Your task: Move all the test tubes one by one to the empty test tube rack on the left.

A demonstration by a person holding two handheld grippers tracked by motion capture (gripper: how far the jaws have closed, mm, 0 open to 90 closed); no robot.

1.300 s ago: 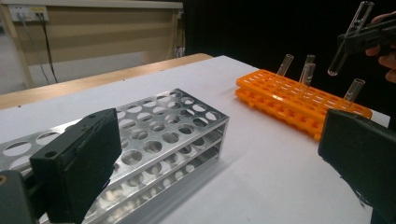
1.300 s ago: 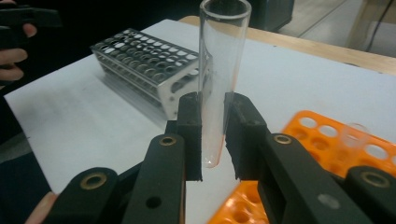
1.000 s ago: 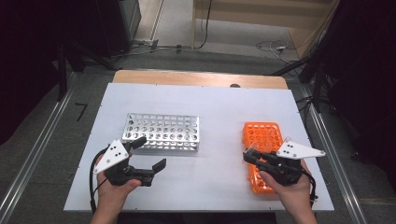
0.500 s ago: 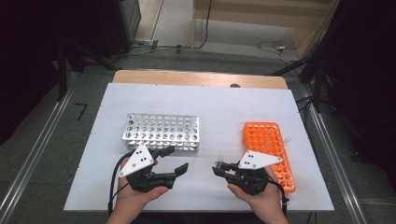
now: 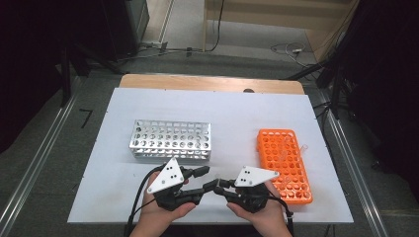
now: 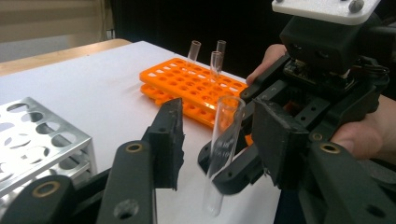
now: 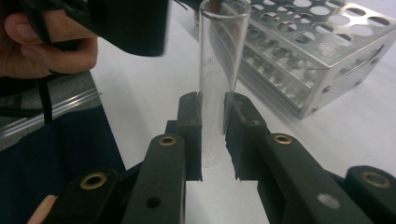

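Note:
My right gripper (image 7: 212, 105) is shut on a clear glass test tube (image 7: 217, 56) and holds it upright by its lower part. My left gripper (image 6: 217, 116) faces it at the table's front middle, and the test tube (image 6: 224, 140) stands between its jaws. Those jaws have just been closing; a gap still shows beside the tube. In the high view the left gripper (image 5: 205, 180) and right gripper (image 5: 220, 186) meet tip to tip. An orange rack (image 5: 284, 163) lies to the right, a metal rack (image 5: 170, 140) to the left.
Three more tubes (image 6: 215, 60) stand at the far end of the orange rack (image 6: 187, 86). The metal rack (image 6: 32, 140) has open holes and sits close behind the left gripper. The white table top (image 5: 222, 113) ends near both hands at the front edge.
Both hands have moved inward to the front middle, the right one away from the orange rack with the tube. The left jaws have narrowed around that tube.

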